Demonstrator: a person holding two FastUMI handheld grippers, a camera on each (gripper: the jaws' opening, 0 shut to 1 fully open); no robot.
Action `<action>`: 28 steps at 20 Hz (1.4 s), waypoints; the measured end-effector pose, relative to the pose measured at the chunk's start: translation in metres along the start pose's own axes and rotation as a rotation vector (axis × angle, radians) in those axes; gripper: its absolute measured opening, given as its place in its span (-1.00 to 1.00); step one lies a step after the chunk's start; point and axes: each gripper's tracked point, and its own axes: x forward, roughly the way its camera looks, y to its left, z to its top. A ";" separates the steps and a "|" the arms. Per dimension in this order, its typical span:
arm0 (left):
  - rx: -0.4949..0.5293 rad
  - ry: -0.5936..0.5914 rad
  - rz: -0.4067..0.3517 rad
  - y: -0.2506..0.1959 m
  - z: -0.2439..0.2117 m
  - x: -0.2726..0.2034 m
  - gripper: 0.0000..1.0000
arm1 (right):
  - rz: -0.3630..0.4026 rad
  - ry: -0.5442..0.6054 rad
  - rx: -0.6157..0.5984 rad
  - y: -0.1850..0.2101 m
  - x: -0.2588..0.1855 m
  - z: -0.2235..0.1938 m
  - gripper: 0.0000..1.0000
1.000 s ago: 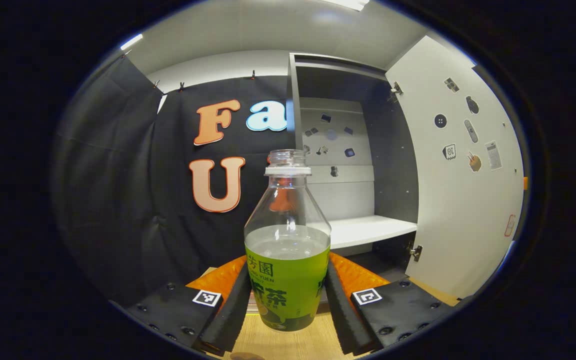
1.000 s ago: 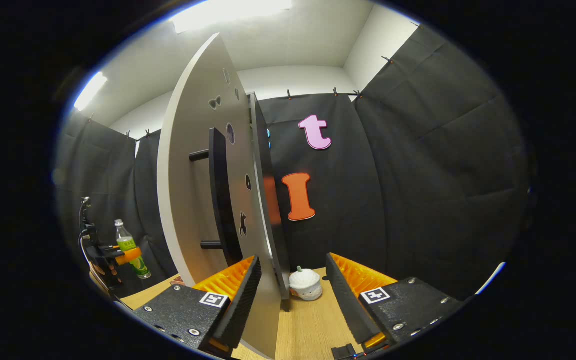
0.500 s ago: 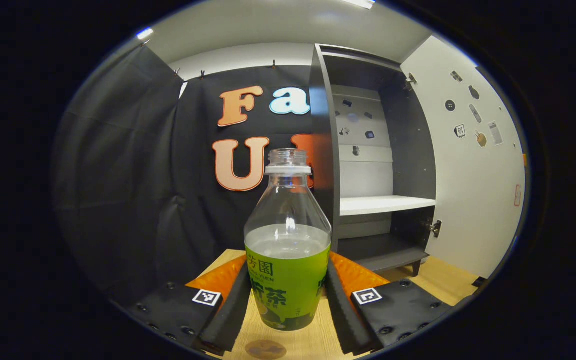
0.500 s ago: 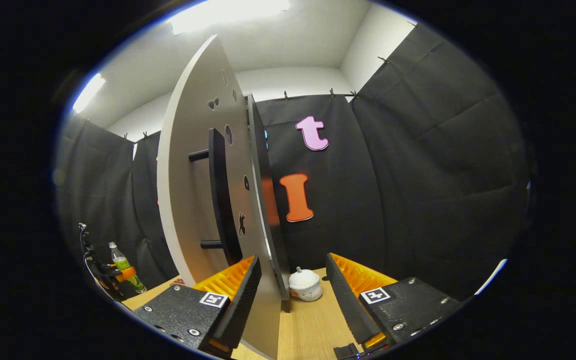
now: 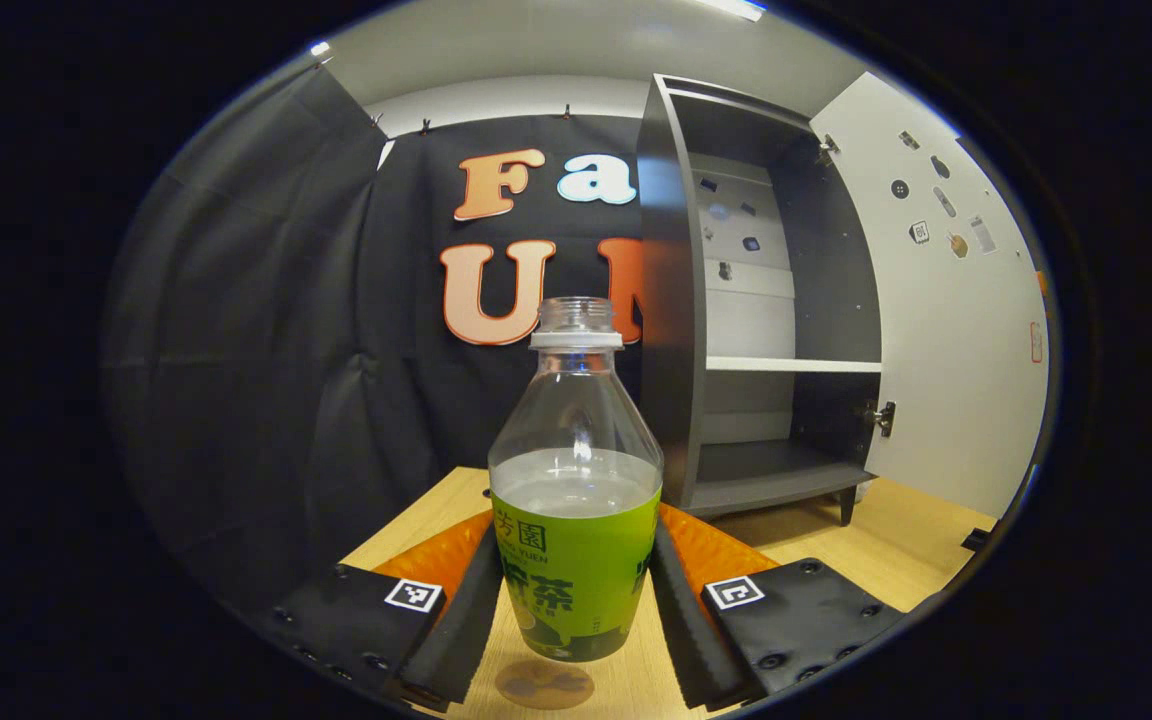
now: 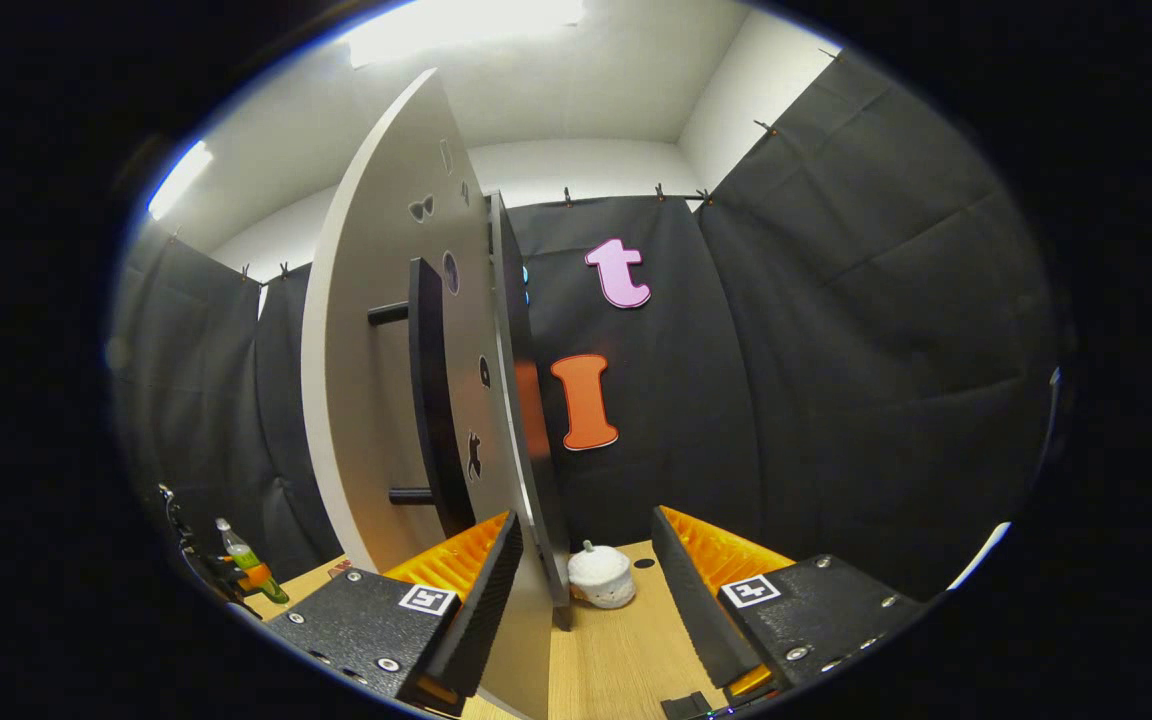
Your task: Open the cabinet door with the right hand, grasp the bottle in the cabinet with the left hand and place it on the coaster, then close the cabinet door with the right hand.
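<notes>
The left gripper [image 5: 576,610] pinches the bottle [image 5: 576,480] between its two fingers, one pressed on each side of the green label at the bottle's lower half. The bottle stands upright in that grip, uncapped, clear above the label, with liquid up to just over the label's top edge. Its base hangs just above the wooden table [image 5: 896,560], and the round brown coaster [image 5: 544,684] lies on the table directly under and slightly nearer than the base; whether the base touches it cannot be told. Beyond the bottle and to its right stands the grey cabinet [image 5: 666,300], open, with a white shelf [image 5: 791,365] across its middle and nothing on the shelf or on the floor of the cabinet. The white cabinet door [image 5: 946,320] swings wide to the right of the cabinet and carries small stickers near its top.

In the right gripper view, the right gripper [image 6: 576,590] is spread, its fingers well apart. The free edge of the cabinet door [image 6: 376,380] passes between them, close to the left-hand finger, though contact cannot be told. The door's dark bar handle [image 6: 431,400] runs upright on its face. A small white lidded pot [image 6: 601,577] sits on the table just past the door's edge. Far left of the door, small and low, the left gripper [image 6: 236,575] holds the bottle [image 6: 241,562].
</notes>
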 end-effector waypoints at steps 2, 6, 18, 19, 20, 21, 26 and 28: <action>-0.028 0.027 0.011 0.012 -0.018 0.003 0.62 | -0.004 0.003 0.001 -0.001 0.003 -0.002 0.63; -0.060 0.066 0.018 0.023 -0.048 0.007 0.62 | 0.009 0.015 -0.003 0.003 0.006 -0.006 0.63; -0.013 0.101 0.008 0.027 -0.104 0.008 0.66 | 0.038 0.039 -0.025 0.017 0.021 -0.017 0.65; -0.013 0.101 0.007 0.027 -0.107 0.008 0.63 | 0.040 0.038 -0.019 0.017 0.021 -0.015 0.65; -0.020 0.099 0.000 0.026 -0.110 0.009 0.66 | 0.042 0.036 -0.013 0.017 0.022 -0.016 0.64; -0.026 0.102 -0.005 0.026 -0.113 0.009 0.63 | 0.041 0.036 -0.008 0.016 0.022 -0.015 0.64; -0.011 0.082 -0.011 0.026 -0.116 0.006 0.63 | 0.032 0.014 -0.002 0.009 0.020 -0.007 0.65; 0.008 0.082 -0.012 0.025 -0.118 0.004 0.68 | 0.033 0.010 -0.003 0.008 0.021 -0.007 0.65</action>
